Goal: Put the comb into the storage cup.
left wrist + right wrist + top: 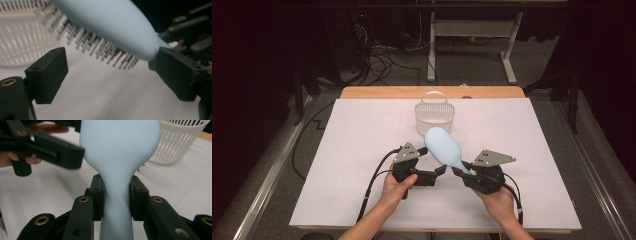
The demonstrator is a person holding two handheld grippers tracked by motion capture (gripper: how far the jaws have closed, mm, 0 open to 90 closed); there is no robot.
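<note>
Right gripper view: the pale blue hairbrush (pixel 120 157) is clamped at the neck of its handle between the two black pads of the right gripper (pixel 116 197), its broad head raised toward the white plastic basket (pixel 178 143). In the high view the hairbrush (pixel 444 147) is held above the white table covering (pixel 362 150), just in front of the basket (pixel 434 114), with the right gripper (pixel 464 172) at its handle end and the left gripper (pixel 438 171) just below its head. In the left gripper view the bristles (pixel 100 47) hang downward between the left gripper's (pixel 110 72) jaws, which are parted and press on nothing; the far pad lies close to, perhaps touching, the neck of the brush.

A risk is judged to lie in the single narrow grip: the handle is smooth and tapered, and the heavy head could pivot or slide in the pads if the hand is tilted. If the left jaws were closed on the bristles instead of the solid back, the hold would probably be soft and could slip. The light basket could be knocked or tipped if the head were carried into its rim.
</note>
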